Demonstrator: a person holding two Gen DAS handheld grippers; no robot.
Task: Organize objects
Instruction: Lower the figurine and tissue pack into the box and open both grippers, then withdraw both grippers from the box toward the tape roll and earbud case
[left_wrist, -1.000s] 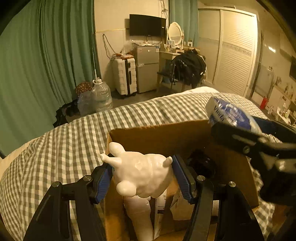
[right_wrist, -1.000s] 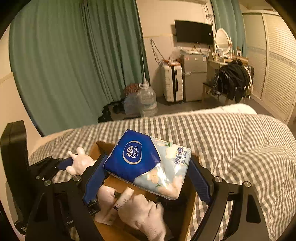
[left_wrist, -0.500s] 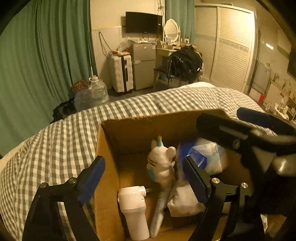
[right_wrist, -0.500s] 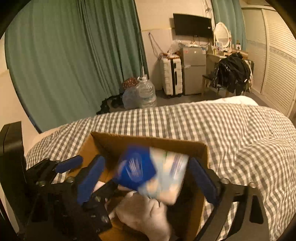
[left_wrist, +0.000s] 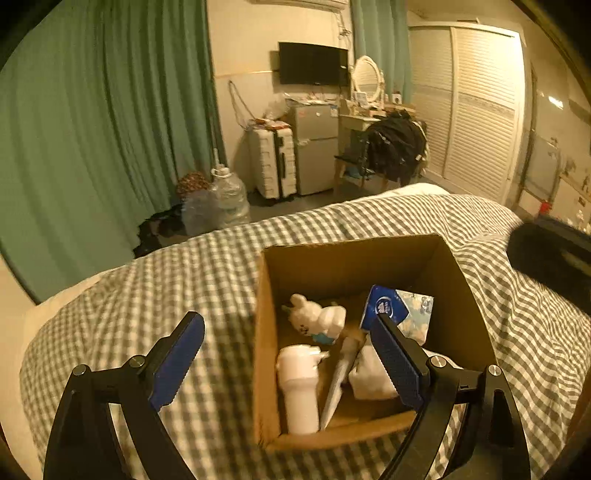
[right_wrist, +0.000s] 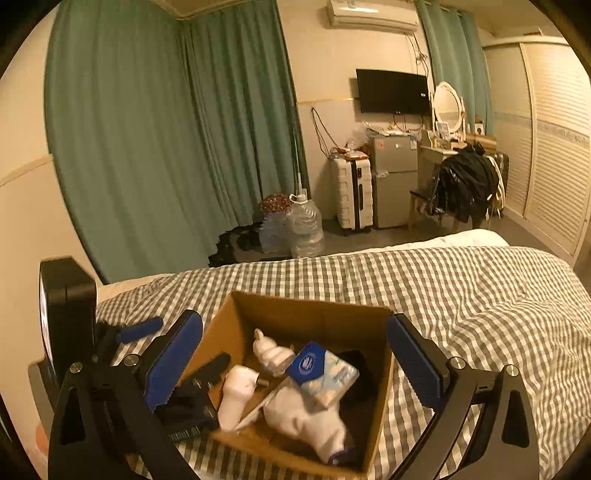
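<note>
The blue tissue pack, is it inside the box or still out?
Inside. The blue tissue pack lies in the open brown cardboard box, leaning on the white toys, and no jaws hold it.

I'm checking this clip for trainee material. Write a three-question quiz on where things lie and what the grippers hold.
1. True or false: the tissue pack lies inside the cardboard box.
2. The left gripper is: A open and holding nothing, B shut on the white toy.
3. Fill in: the box rests on the ____ bedspread.

Key: 1 true; 2 A; 3 checked.
</note>
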